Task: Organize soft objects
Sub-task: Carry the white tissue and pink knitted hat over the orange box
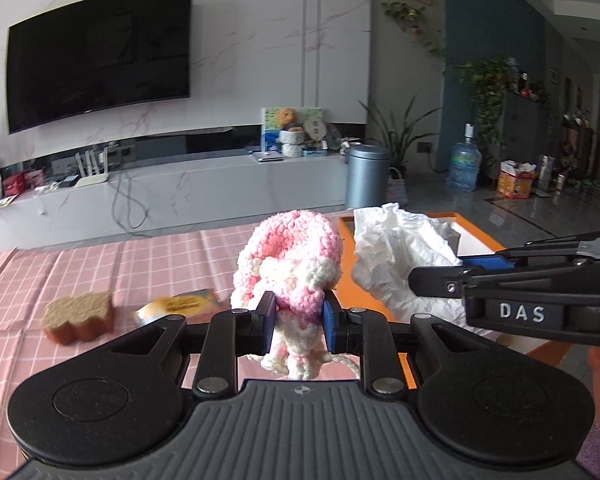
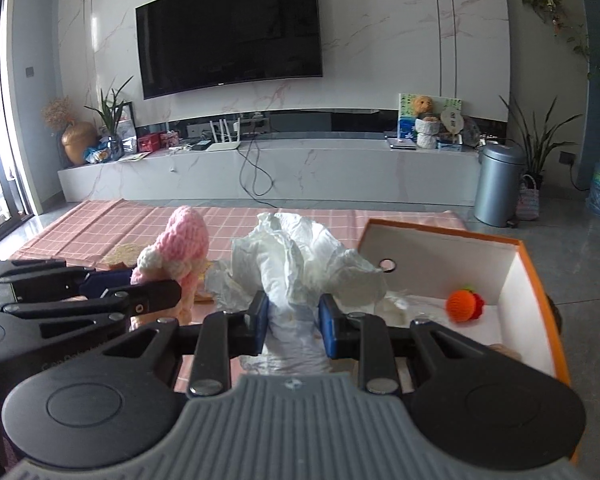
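My left gripper is shut on a pink and white crocheted toy and holds it above the pink checked tablecloth. The toy also shows in the right wrist view. My right gripper is shut on a crumpled white cloth and holds it up beside the orange box. The cloth also shows in the left wrist view, with the right gripper at its right. An orange crocheted ball lies inside the box.
A brown sponge and a yellow wrapped packet lie on the tablecloth at the left. The orange box's rim stands at the table's right end. A grey bin and a TV bench stand beyond the table.
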Tool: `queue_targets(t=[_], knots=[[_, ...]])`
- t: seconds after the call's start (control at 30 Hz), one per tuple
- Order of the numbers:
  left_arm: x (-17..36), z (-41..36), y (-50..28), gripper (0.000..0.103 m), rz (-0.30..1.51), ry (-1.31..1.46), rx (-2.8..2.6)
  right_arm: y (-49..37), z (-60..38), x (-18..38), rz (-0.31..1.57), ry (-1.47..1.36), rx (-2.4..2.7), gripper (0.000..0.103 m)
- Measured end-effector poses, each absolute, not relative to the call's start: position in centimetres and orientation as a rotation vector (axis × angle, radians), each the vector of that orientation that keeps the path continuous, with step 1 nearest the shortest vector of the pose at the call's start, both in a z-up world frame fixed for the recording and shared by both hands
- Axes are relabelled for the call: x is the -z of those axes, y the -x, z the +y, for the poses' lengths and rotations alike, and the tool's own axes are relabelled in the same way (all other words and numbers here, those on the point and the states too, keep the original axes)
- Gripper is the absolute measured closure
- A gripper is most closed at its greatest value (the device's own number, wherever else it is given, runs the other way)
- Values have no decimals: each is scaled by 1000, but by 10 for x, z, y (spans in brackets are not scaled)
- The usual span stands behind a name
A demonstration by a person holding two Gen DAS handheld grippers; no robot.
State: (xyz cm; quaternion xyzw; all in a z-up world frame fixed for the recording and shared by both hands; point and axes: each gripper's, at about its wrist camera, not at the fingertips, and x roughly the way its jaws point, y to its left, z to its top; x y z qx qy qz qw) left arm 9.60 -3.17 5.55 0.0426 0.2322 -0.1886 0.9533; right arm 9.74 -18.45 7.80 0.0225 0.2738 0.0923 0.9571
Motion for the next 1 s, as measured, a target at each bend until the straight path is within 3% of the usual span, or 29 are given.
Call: queue_targets(t=[0.47,1.0], knots=[[-48,-120,-127,77,462,-241,568,-127,-259,-72,623,83,-40,77],[-26,-171,-179,77,528,-371,626,-212,-300,-45,750,240,-23,76]])
